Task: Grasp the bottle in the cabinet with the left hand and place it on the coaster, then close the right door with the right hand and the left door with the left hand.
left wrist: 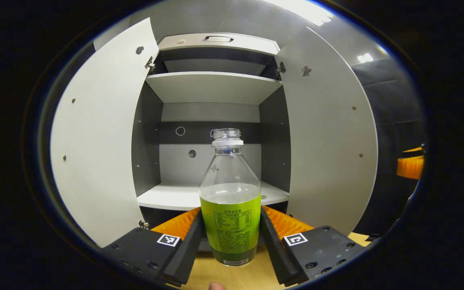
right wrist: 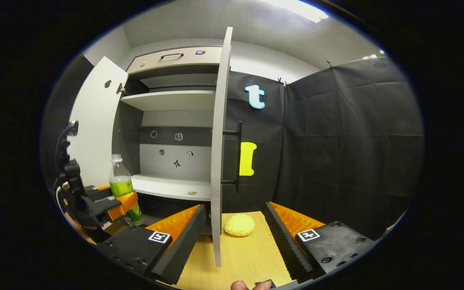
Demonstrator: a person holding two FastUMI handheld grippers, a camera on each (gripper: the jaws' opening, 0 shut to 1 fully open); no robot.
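A clear bottle point(left wrist: 230, 201) with a green label and pale liquid stands upright just in front of the open cabinet point(left wrist: 212, 86), over the wooden tabletop point(left wrist: 240, 278). My left gripper point(left wrist: 230, 211) is shut on it, one finger pressing each side of the label. In the right gripper view the same bottle point(right wrist: 121, 177) shows at the far left, held by the left gripper point(right wrist: 121, 203). My right gripper point(right wrist: 235, 205) is open, facing the thin edge of the open right door point(right wrist: 217, 161). The left door point(left wrist: 95, 141) and the right door point(left wrist: 328, 133) are both swung wide.
A yellow lumpy object point(right wrist: 239, 224) lies on the table beyond the right door's edge. That door carries a black bar handle point(right wrist: 239, 153) on its outer face. The cabinet's lower shelf point(left wrist: 167, 197) is bare. Black cloth walls the booth to the right.
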